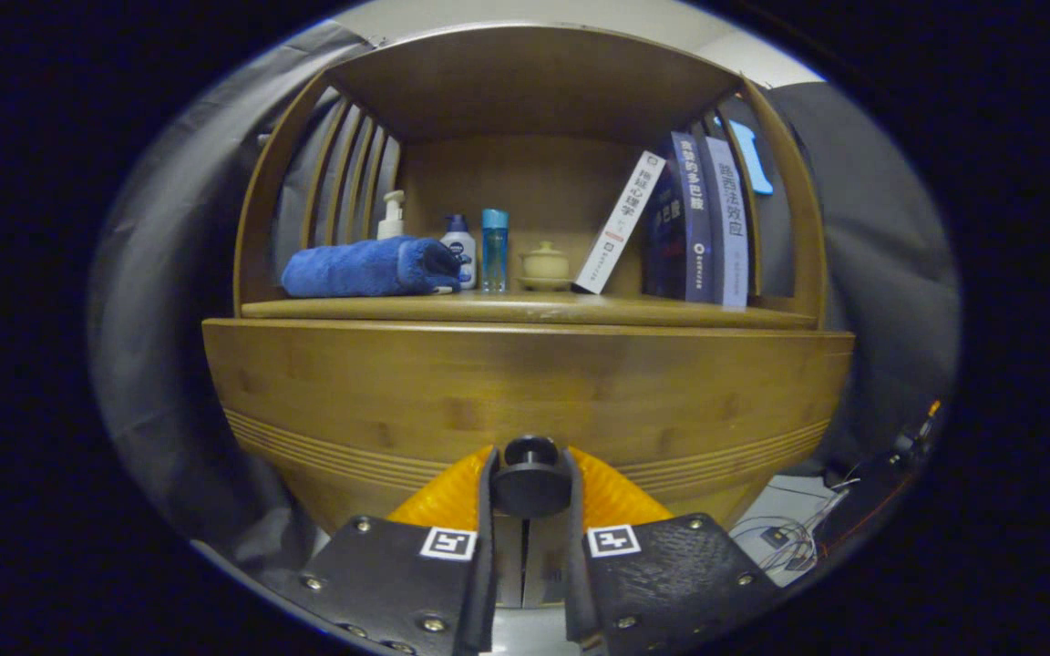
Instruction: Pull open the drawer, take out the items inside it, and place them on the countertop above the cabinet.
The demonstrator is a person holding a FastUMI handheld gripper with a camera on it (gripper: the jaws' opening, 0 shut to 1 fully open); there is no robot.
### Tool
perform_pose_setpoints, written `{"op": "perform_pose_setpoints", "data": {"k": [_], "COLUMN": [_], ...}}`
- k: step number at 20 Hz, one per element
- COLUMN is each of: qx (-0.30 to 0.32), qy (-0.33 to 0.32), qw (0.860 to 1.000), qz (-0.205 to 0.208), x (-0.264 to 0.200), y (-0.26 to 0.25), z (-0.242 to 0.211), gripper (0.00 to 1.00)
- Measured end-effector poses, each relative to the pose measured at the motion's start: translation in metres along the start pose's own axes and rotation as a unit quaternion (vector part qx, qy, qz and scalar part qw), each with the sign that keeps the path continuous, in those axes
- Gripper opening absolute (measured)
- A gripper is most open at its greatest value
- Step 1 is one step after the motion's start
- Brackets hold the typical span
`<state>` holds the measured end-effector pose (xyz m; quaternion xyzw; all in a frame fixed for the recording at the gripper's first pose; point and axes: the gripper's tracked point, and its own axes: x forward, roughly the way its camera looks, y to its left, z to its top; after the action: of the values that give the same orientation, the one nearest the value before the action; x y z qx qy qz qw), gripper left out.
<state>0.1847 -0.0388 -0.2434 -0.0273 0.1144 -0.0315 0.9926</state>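
Observation:
A wooden cabinet fills the scene, with its drawer front (525, 392) facing me and grooved lines along its lower part. A round dark knob (530, 476) sticks out of the drawer front. My gripper (530, 478) is shut on that knob, one finger pressing each side of it. The drawer looks closed, and what is inside it is hidden. The countertop (525, 308) runs above the drawer, under a wooden shelf hood.
On the countertop lie a rolled blue towel (370, 267), a pump bottle (390, 215), two small bottles (494, 248), a lidded ceramic cup (544, 265) and several books (703, 219). Cables (785, 533) trail on the floor at the lower right.

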Motion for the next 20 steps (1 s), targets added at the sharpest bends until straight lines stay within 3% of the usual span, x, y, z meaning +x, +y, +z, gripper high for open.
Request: {"op": "perform_pose_setpoints", "data": {"k": [13, 15, 20], "qx": [-0.013, -0.035, -0.014], "qy": [0.007, 0.014, 0.017], "qw": [1.000, 0.999, 1.000], "qz": [-0.016, -0.005, -0.007], "x": [-0.140, -0.146, -0.150], "y": [-0.022, -0.021, -0.021], "z": [-0.030, -0.030, -0.034], "gripper": [0.30, 0.30, 0.30]}}
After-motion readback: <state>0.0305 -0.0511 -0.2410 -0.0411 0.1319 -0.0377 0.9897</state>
